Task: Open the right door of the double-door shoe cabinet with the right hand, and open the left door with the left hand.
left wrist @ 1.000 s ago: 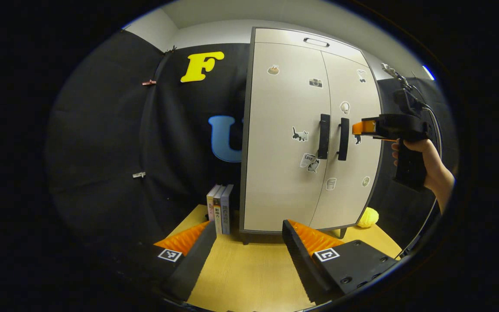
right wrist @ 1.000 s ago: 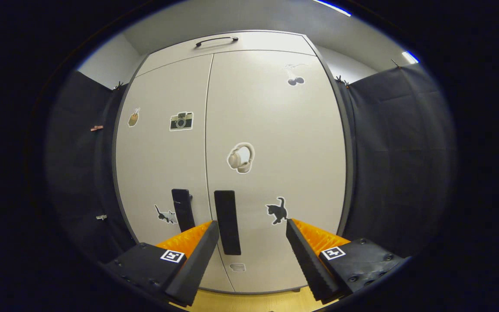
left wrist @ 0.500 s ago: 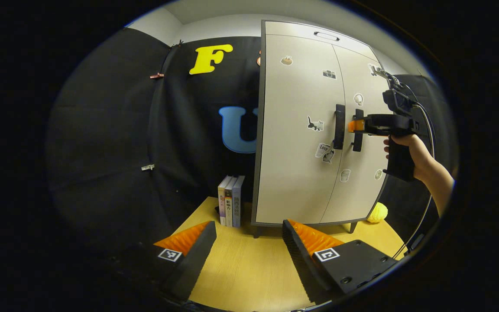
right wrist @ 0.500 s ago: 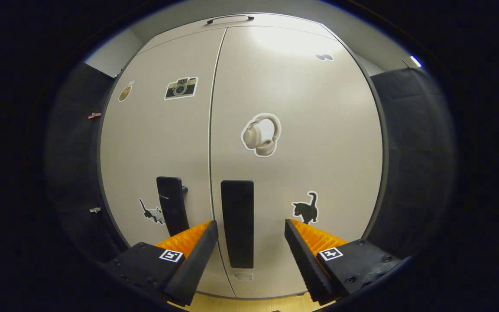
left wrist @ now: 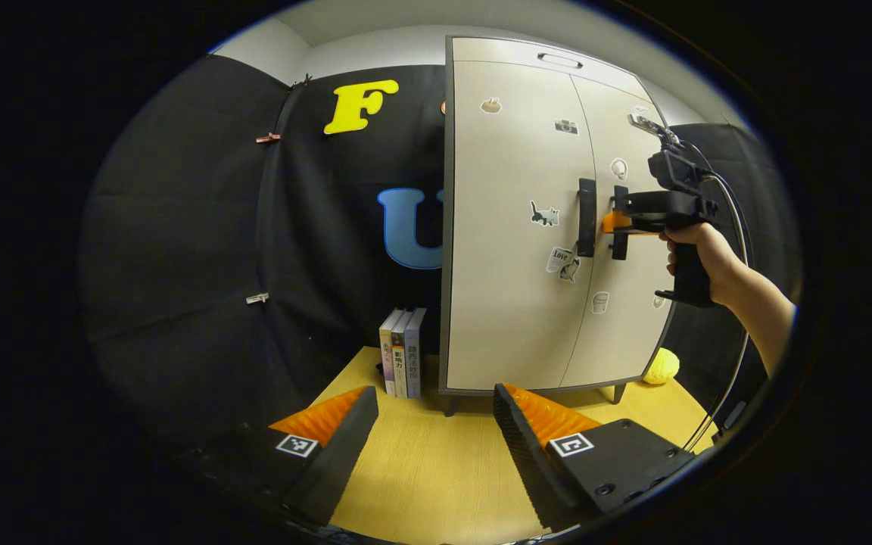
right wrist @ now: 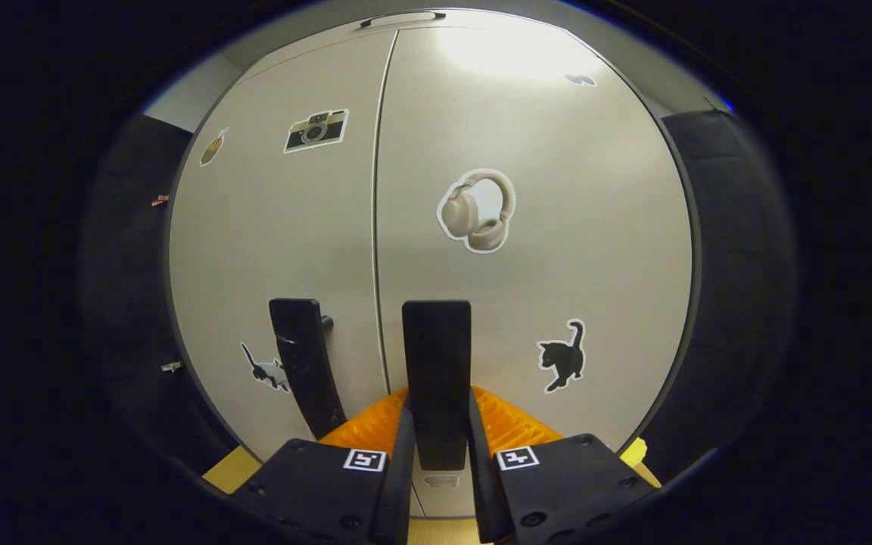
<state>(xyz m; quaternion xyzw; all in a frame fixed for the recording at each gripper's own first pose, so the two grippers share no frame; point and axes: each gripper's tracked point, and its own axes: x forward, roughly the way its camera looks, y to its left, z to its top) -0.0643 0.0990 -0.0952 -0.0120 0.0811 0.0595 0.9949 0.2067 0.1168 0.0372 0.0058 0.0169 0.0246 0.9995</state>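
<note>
the right door handle (right wrist: 437,378) is clenched between both fingers of the right gripper (right wrist: 439,454). the left gripper (left wrist: 436,424) is held released above the wooden floor (left wrist: 436,484), well apart from the shoe cabinet (left wrist: 512,250).

Black pistol-grip right claw (left wrist: 618,222) with trailing black cable, bare forearm, square black-and-white markers and screws on left claw (left wrist: 436,424) mounts

Plenty of open table (left wrist: 436,469) in front of the cabinet (left wrist: 512,303). Books (left wrist: 402,362) crowd its left side, a yellow ball (left wrist: 661,366) its right. The other gripper (left wrist: 616,222) blocks the right handle (left wrist: 619,233); left handle (left wrist: 586,217) is reachable.
</note>
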